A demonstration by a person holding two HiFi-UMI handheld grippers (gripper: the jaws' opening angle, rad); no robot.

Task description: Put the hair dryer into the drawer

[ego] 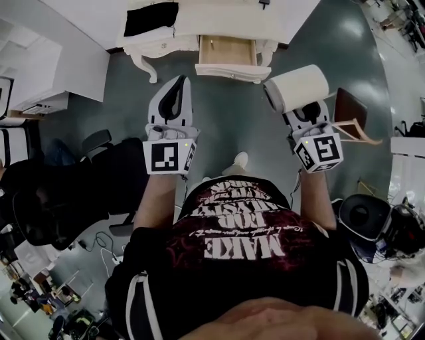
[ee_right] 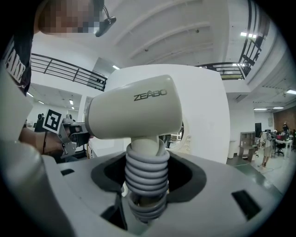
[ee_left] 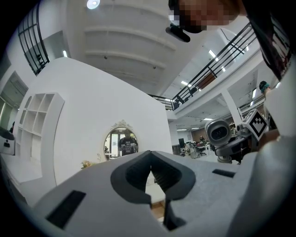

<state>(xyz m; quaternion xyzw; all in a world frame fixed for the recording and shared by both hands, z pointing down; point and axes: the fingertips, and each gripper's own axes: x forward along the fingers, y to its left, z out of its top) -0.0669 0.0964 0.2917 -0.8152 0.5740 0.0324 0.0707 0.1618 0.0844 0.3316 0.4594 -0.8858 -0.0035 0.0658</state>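
Observation:
A cream hair dryer stands upright in my right gripper, which is shut on its handle. In the right gripper view the hair dryer fills the middle, its grey cord wound round the handle between the jaws of the right gripper. My left gripper is held level beside it, jaws closed tip to tip with nothing in them; the left gripper view shows the same of the left gripper. Ahead, the wooden drawer of a white dressing table stands pulled out. Both grippers are well short of it.
A black item lies on the table top at the left. An oval mirror hangs on the white wall behind the table. Black office chairs stand at my left, a brown chair at my right, white shelving at far left.

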